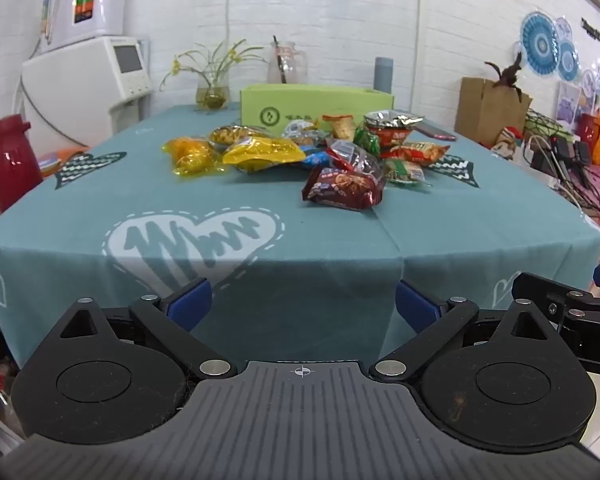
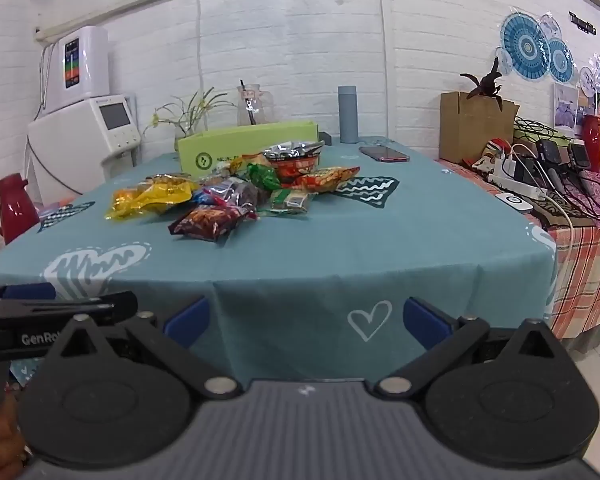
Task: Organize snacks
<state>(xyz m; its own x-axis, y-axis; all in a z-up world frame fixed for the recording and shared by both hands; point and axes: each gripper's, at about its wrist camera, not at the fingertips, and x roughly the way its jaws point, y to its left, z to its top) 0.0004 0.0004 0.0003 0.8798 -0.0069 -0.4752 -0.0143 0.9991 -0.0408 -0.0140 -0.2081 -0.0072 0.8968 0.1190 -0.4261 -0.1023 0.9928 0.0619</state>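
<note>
Your left tongs (image 1: 303, 307) are spread wide with nothing between them, hanging off the near edge of the worktop (image 1: 340, 236); your right tongs (image 2: 306, 319) are the same, wide and empty. Only the blue pads (image 1: 190, 303) show at the tips; the rest is black linkage filling the bottom of each view. The snack pile (image 1: 320, 152) sits mid-worktop on the teal cloth, well apart from both tongs. The brown packet (image 1: 342, 187) lies nearest you and the yellow packets (image 1: 260, 153) are on the left side of the pile. The packets overlap, so you can't get a count, and labels are too small to read. The green box (image 1: 314, 106) stands just behind the pile, its lower front hidden by packets and its inside not visible. The phone (image 2: 383, 153) lies far right, near the grey bottle (image 2: 347, 114). In the right wrist view the left unit is cut off at the left frame edge.
</note>
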